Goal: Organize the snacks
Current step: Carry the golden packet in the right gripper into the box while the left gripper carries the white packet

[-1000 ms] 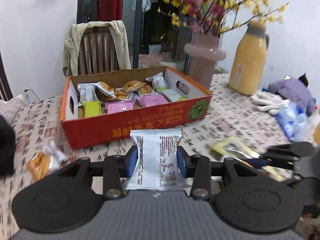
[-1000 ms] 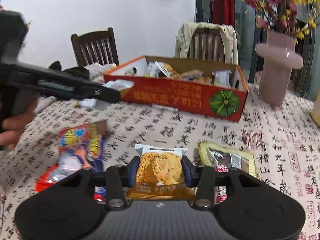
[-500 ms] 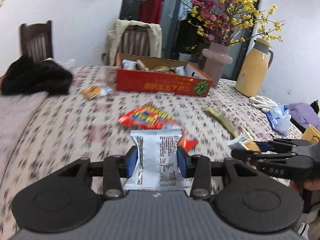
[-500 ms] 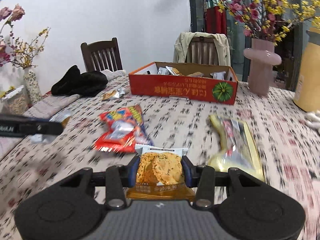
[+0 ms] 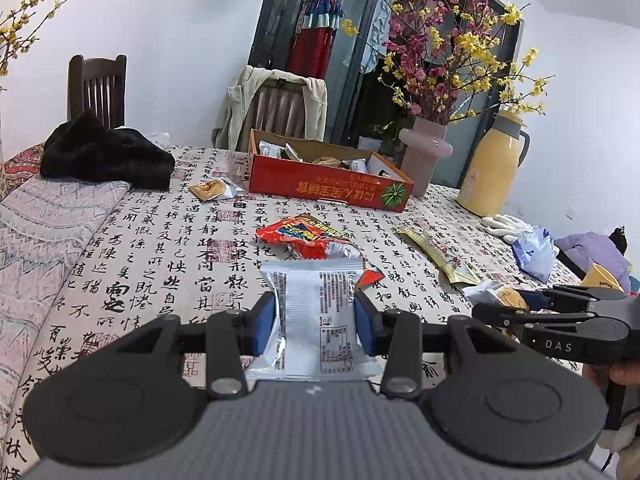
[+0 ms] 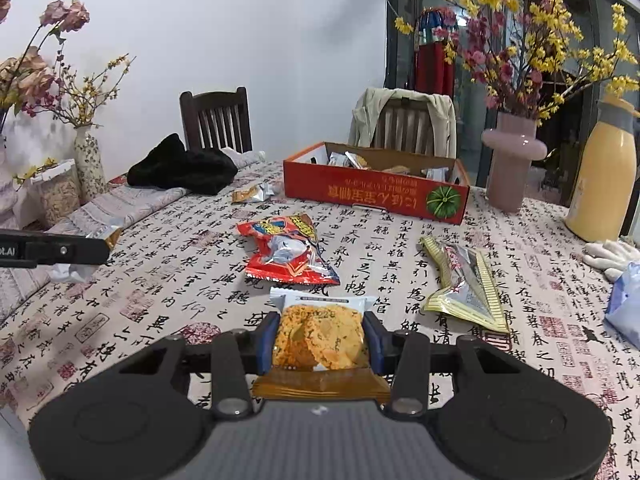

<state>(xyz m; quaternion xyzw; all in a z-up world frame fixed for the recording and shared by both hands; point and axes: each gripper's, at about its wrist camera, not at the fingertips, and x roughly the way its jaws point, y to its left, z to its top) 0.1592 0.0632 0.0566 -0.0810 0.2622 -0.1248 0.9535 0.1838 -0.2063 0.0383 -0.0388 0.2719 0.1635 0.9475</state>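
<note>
Two packets in hand: left gripper [image 5: 315, 317] clamps silver packet [image 5: 316, 312], right gripper [image 6: 320, 342] clamps cookie packet [image 6: 320, 340]. Box [image 6: 374, 194] part-filled; red bag [image 6: 286, 252], gold pouch [image 6: 464, 284], small packet [image 6: 252, 193] left on table.

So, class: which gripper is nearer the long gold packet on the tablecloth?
Right. The right gripper, holding a cracker pack, is just short of the gold packet, to its left; the left gripper, holding a silver packet, sits farther left.
</note>
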